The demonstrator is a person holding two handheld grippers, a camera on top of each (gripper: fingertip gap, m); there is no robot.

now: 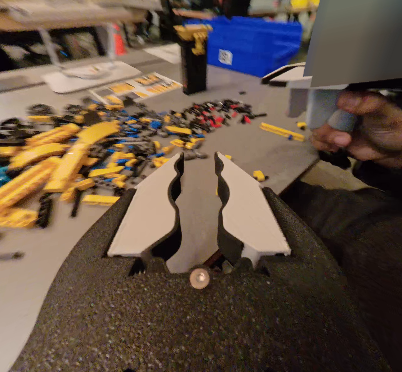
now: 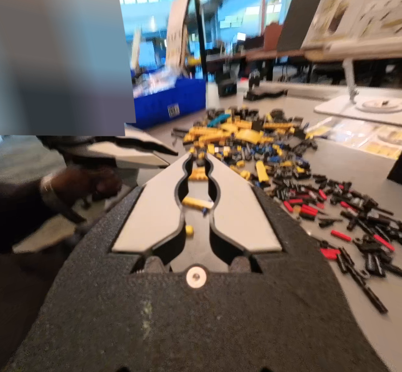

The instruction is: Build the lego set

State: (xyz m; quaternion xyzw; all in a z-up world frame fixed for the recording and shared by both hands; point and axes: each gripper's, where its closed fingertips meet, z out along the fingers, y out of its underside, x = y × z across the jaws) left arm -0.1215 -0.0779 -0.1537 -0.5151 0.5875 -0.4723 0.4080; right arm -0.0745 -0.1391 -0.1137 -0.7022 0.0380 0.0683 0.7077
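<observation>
My left gripper (image 1: 199, 155) is open and empty, low over the grey table (image 1: 250, 157) near its front edge. A blurred heap of yellow, black and blue building bricks (image 1: 71, 157) lies just left of it. My right gripper (image 2: 199, 155) stands narrowly open and empty, its tips not touching. Between its fingers, on the table below, I see a yellow beam (image 2: 196, 202) and a small yellow piece (image 2: 189, 230). The beam also shows in the left wrist view (image 1: 281, 132). A hand (image 1: 369, 131) holds the right gripper there. The left gripper's fingers (image 2: 139, 157) show left of the right gripper.
A patch of small black and red parts (image 2: 339, 216) lies right of the right gripper. A black box topped with yellow pieces (image 1: 193, 63), a blue bin (image 1: 254, 44), a printed sheet (image 1: 139, 86) and a white stand (image 2: 356, 107) are farther back.
</observation>
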